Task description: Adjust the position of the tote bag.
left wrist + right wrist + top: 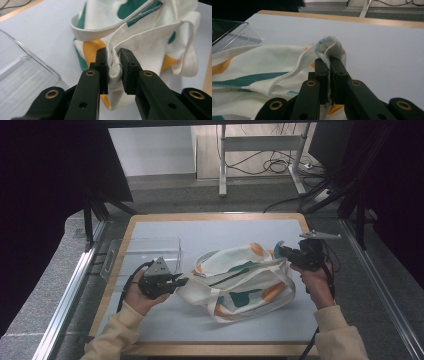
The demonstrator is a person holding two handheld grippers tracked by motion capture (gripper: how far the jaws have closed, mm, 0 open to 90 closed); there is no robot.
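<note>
A white cloth tote bag (240,282) with green and orange patches lies crumpled in the middle of the pale blue mat. My left gripper (181,281) is at the bag's left end, shut on a bunched fold of its fabric (114,68). At the bag's upper right corner my right gripper (281,252) is shut on a folded corner (332,48) with a blue stitched edge. The bag (140,37) hangs slightly stretched between the two grippers. Its strap (100,28) loops across the top.
A clear plastic tray (142,252) sits on the mat's left side, close behind the left gripper. The wooden table edge (215,216) frames the mat. Metal rails run along both sides, and a desk frame with cables stands on the floor beyond.
</note>
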